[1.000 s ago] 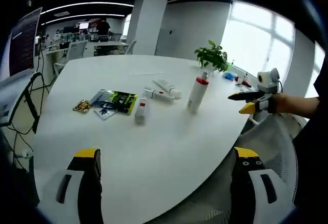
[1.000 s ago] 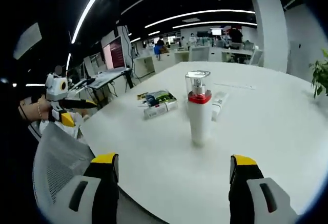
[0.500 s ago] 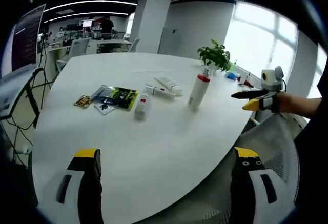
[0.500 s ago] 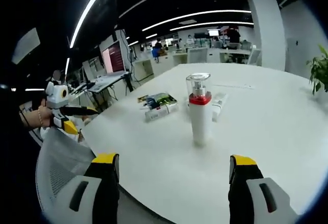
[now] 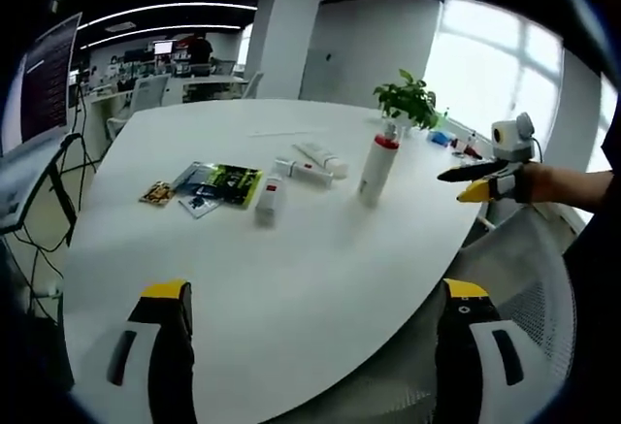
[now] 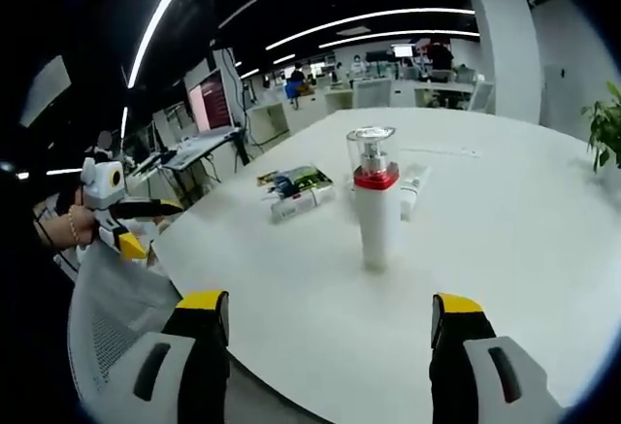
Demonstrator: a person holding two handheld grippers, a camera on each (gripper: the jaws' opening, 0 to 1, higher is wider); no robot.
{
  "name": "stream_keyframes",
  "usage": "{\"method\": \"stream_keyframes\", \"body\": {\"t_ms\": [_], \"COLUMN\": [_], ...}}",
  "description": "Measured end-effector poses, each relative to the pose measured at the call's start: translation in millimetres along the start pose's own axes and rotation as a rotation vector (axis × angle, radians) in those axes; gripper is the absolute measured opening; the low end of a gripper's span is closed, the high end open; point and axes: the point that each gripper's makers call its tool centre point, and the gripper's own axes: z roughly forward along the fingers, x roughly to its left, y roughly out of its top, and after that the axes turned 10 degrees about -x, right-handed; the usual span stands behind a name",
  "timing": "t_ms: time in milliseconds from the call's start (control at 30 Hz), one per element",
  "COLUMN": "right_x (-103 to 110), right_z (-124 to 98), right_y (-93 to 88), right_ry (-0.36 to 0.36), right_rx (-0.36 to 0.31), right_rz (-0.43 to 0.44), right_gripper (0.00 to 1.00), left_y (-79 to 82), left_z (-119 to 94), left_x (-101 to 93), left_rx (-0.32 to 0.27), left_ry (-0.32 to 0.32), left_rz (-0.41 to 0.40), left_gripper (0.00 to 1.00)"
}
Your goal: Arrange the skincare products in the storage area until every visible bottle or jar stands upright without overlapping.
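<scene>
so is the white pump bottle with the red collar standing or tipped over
Standing. The white pump bottle with the red collar rests upright on its base on the white round table, clear cap on top, apart from the tubes lying behind it.

Bright daylight came thru the large window (image 5: 505, 65); long ceiling strip lights (image 6: 378, 18) glared; edges bent w/ fisheye distortion, focus soft.
</scene>
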Motion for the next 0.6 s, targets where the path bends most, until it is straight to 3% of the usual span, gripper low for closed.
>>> {"method": "stream_keyframes", "body": {"t_ms": [200,600], "right_x": [-5,-13], "right_z": [11,43], "right_y": [26.9,94.3], "right_ry": [0.002,0.011], "right_rx": [-0.017,-0.065], "right_rz": [-0.041,0.016], "right_gripper": [0.87,0.83], "left_y": [1.2,-2.1], "left_z": [0,2], "left_x": [0.8,-1.3], "left_rx": [-0.009,-0.011], "left_ry": [0.003,-0.001], "left_rz": [-0.019,-0.013], "left_gripper": [0.97,0.96]}}
